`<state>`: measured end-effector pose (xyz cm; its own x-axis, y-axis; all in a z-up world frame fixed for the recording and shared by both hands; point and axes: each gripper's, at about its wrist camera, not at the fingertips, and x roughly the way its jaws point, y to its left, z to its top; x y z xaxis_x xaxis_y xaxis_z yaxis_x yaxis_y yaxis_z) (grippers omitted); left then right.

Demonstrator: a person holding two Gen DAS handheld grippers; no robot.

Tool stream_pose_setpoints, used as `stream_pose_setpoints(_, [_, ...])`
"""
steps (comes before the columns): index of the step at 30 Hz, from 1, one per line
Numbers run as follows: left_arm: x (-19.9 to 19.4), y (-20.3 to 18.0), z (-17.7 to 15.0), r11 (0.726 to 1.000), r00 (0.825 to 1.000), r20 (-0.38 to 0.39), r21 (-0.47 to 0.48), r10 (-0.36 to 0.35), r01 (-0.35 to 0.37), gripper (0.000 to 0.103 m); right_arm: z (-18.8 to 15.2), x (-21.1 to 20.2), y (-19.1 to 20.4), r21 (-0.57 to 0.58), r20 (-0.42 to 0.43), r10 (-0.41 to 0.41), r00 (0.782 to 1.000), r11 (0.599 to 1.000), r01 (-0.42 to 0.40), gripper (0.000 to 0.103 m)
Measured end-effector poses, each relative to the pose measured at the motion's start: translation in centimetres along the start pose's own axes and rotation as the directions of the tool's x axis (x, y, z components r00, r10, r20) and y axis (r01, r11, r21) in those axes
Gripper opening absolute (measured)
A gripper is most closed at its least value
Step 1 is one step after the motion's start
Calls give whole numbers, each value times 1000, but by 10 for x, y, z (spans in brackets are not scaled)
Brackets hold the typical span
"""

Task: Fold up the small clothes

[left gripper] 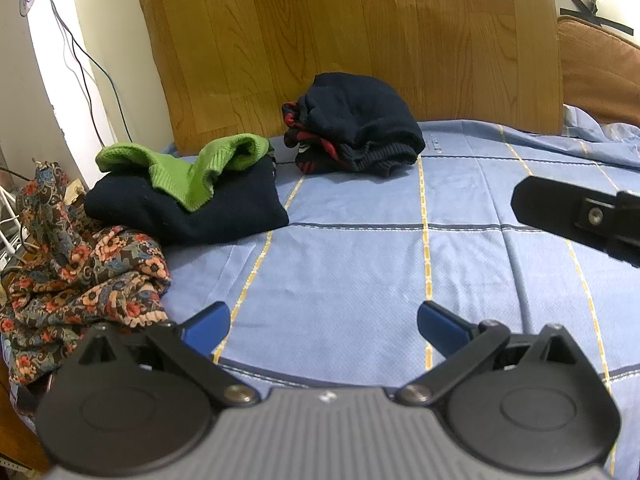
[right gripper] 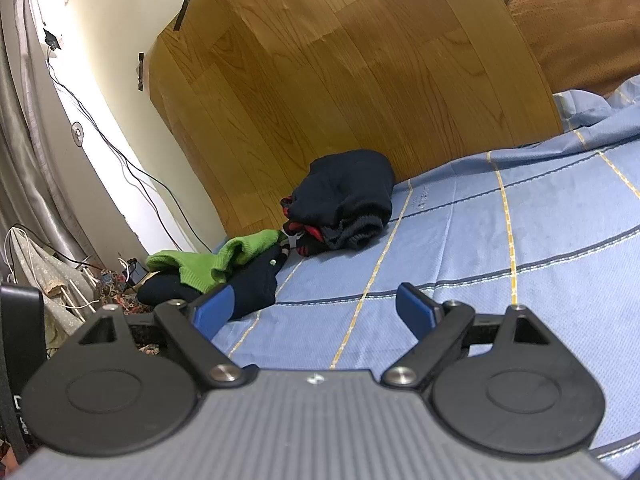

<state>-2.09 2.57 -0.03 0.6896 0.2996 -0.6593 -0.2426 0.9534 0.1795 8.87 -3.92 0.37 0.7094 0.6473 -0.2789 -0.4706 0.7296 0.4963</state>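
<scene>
Floral cloth [left gripper: 80,276]: crumpled at the left edge of the bed, touching the left gripper's left finger area.
Navy pile [left gripper: 188,208]: folded dark garment on the sheet [left gripper: 360,272], with a green knit [left gripper: 192,168] lying loose on top.
Left gripper [left gripper: 323,326]: jaws wide apart, blue pads [left gripper: 208,326] hold nothing; it hovers over bare sheet.
Dark bundle [left gripper: 360,128]: navy knit with red-striped fabric showing at its left, resting against the wooden board [left gripper: 340,40].
Right gripper [right gripper: 316,312]: jaws wide apart, empty, above the sheet; its black tip shows at the right in the left wrist view.
Cushion [right gripper: 580,20]: brown, at the far right behind the board.
Writing: small print on the sheet near the dark bundle, too small to read.
</scene>
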Motion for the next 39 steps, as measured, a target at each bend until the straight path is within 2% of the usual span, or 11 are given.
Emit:
stream_pose_setpoints(28, [-1,-5,4,1000,1000,9,18,-17,17,103,1,-4,0,4,28,-10,1000,1000,10,90])
stream_pose_setpoints(39, [0,-9,16,999,999,11,30,-45,45,103,7,-9,0,7,47,-19,999,1000,19,90])
